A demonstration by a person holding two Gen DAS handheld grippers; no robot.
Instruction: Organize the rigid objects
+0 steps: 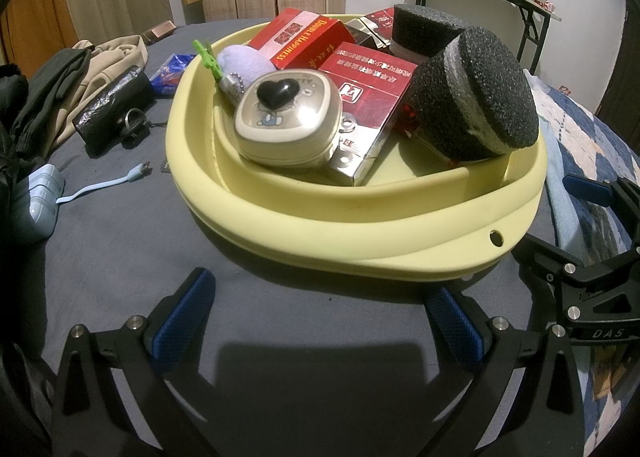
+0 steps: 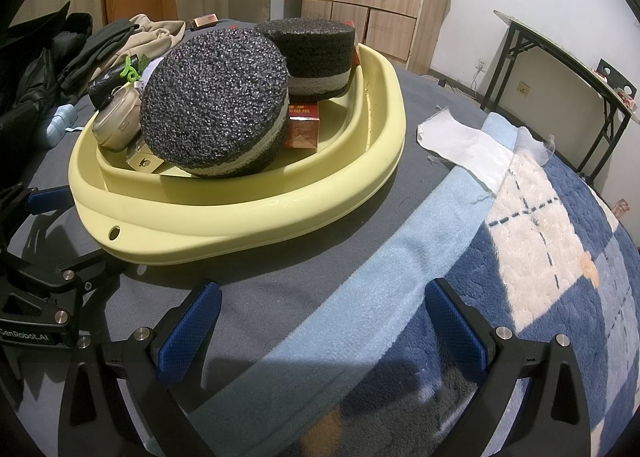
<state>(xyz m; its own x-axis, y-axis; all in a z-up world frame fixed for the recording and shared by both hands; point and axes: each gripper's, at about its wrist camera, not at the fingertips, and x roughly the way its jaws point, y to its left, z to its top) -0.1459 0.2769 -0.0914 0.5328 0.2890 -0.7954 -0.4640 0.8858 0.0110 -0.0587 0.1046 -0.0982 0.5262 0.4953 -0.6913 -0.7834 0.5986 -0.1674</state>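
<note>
A pale yellow basin sits on the grey sheet, piled with objects. Inside lie two black foam discs, one tilted at the front and one behind it. Beside them are a cream round case with a black heart, red boxes, a purple plush and a green clip. My left gripper is open just short of the basin's near rim. My right gripper is open at the basin's right, over the blanket edge.
Clothes, a black foil pouch, keys and a blue charger with cable lie left of the basin. A blue and white blanket and a white cloth cover the right. A folding table stands behind.
</note>
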